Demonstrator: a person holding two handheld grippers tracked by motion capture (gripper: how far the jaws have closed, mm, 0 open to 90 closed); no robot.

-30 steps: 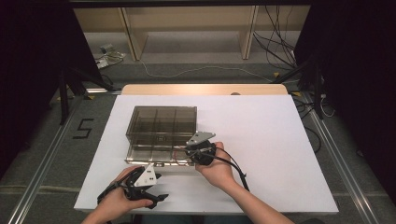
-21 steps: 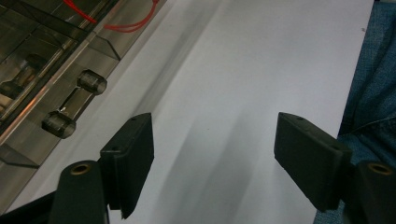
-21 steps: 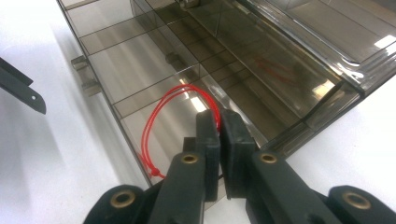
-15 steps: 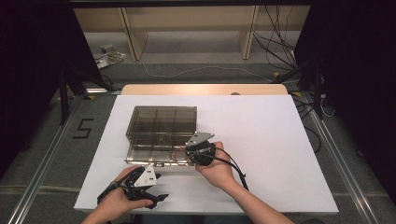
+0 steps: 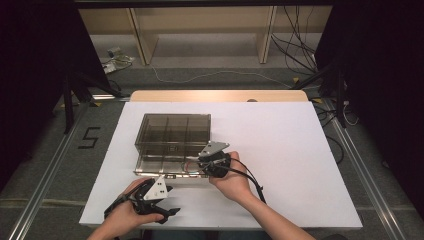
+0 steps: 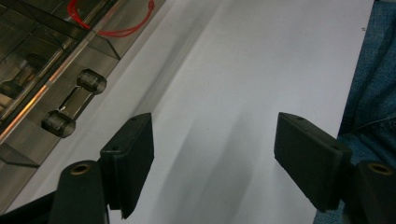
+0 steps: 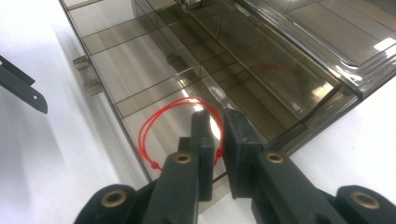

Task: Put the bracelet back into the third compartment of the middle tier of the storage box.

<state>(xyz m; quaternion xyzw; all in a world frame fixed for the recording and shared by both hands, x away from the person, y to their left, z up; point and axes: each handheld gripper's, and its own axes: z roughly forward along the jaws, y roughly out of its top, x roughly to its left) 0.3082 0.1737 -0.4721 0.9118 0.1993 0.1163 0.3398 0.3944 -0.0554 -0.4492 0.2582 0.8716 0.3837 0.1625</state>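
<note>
A smoky clear compartment box (image 5: 172, 132) lies open on the white table, its lid folded back. A red cord loop (image 7: 161, 114) rests in the near right compartment and also appears as the red cord (image 6: 126, 31) in the left gripper view. My right gripper (image 7: 217, 121) points down into that compartment over the loop. Its jaws have just been opening and stand a narrow gap apart, with the cord running behind them and not pinched. From above, the right gripper (image 5: 202, 162) sits at the box's front right corner. My left gripper (image 6: 212, 154) is wide open over bare table, the same left gripper (image 5: 167, 200) lying near the front edge.
The box's front latch (image 6: 74, 105) juts toward the left gripper. The white table top (image 5: 280, 150) stretches right of the box. A person's denim-clad leg (image 6: 373, 93) shows past the table's near edge. Cables and shelf legs stand on the floor beyond the table.
</note>
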